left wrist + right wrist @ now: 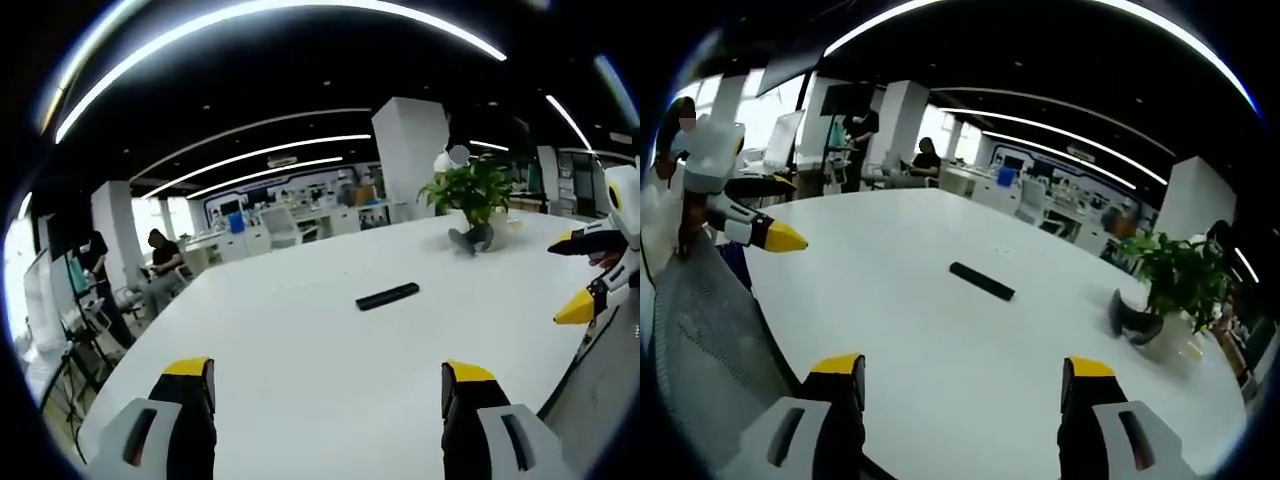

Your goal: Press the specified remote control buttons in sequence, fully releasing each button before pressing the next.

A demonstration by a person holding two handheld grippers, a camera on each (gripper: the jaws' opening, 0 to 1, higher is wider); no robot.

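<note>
A large white table (300,330) spreads across the middle and lower part of both views. A potted plant (470,200) stands at its upper right in the left gripper view. The black remote control (387,296) lies flat near the frame centre, untouched. The left gripper (328,385) and right gripper (965,385) hover above the table, jaws spread wide, holding nothing.

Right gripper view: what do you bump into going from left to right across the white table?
The other gripper's yellow tip → black remote control → dark pot with the green plant.
</note>
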